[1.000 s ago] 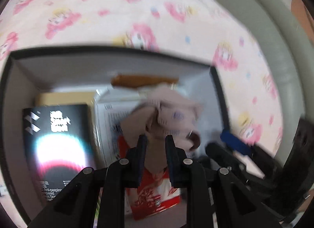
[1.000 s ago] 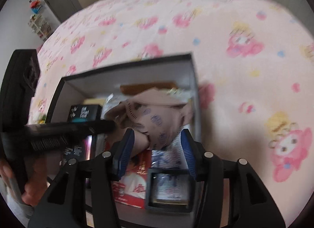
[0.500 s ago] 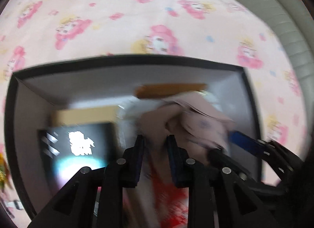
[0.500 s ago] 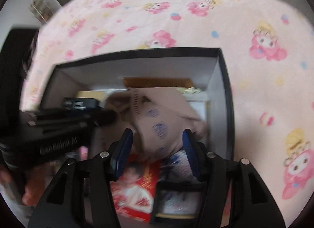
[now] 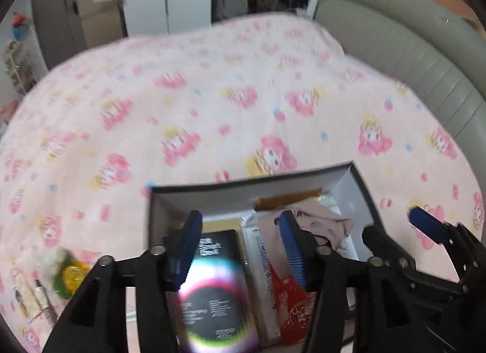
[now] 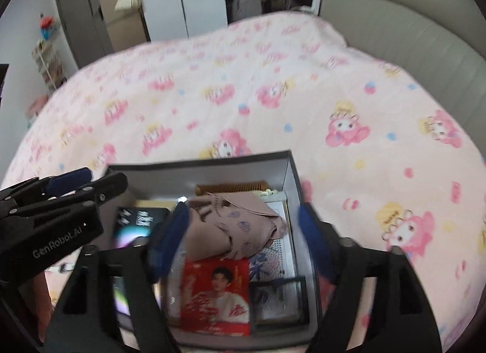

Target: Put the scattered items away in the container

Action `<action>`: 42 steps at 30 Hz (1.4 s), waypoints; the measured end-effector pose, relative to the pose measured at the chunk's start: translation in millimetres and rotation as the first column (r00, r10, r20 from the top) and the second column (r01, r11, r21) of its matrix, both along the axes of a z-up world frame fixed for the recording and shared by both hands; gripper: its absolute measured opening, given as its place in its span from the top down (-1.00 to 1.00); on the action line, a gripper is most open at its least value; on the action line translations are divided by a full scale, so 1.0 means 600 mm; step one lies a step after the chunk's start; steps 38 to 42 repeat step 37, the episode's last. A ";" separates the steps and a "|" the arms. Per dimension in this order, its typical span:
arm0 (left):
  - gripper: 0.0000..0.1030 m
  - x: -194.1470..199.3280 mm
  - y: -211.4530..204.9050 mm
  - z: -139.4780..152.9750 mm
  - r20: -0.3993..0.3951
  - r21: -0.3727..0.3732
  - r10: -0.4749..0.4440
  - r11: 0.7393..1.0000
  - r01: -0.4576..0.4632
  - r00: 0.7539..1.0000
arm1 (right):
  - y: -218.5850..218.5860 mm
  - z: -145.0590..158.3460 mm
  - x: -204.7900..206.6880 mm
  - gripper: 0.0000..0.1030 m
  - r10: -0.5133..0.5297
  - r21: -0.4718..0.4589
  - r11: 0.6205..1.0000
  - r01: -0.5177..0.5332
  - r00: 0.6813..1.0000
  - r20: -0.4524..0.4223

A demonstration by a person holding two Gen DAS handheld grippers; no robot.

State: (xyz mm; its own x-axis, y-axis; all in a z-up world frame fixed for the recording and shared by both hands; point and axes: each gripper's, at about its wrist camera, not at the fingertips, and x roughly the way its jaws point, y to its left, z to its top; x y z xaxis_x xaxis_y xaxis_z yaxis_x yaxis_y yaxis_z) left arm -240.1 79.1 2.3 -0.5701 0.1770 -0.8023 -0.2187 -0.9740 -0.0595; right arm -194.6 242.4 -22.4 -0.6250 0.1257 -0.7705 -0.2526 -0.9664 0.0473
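A dark-rimmed box sits on the pink cartoon-print bedspread. A crumpled beige-pink cloth lies inside it on top of the other contents, free of both grippers. My left gripper hovers above the box's left half, its jaws opening, and nothing is pressed between the blue pads. My right gripper hangs over the cloth, its jaws also opening, with the pads well clear of the fabric. Each gripper shows in the other's view: the right gripper and the left gripper.
The box also holds a black packet with an iridescent ring, a red photo packet, a brown comb and white printed papers. A yellow-green item and small tubes lie on the bedspread left of the box. A grey padded headboard curves at the right.
Both grippers held the cloth over the box; now both have opened, let it go and risen away. The cloth stays in the box, and more of the room shows.
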 end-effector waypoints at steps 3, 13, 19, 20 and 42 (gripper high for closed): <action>-0.06 0.031 -0.014 0.028 -0.076 -0.007 0.026 1.000 -0.027 0.997 | -0.012 0.043 0.042 -0.74 0.035 -0.005 0.999 -0.035 0.998 -0.055; -0.55 0.208 -0.093 0.123 -0.253 0.033 0.078 0.997 -0.072 0.964 | -0.083 0.153 0.199 -0.87 0.031 0.103 0.995 -0.008 0.973 -0.231; -0.55 0.298 -0.114 0.127 -0.303 -0.010 0.072 0.997 -0.078 0.950 | -0.110 0.139 0.270 -0.88 0.058 0.043 0.998 -0.049 0.965 -0.256; -0.55 0.308 -0.116 0.124 -0.305 -0.011 0.079 0.996 -0.087 0.949 | -0.116 0.134 0.282 -0.88 0.063 0.035 0.998 -0.056 0.965 -0.253; -0.55 0.371 -0.134 0.077 -0.262 -0.018 0.144 0.988 -0.154 0.954 | -0.151 0.105 0.336 -0.88 0.127 0.049 0.992 -0.119 0.968 -0.216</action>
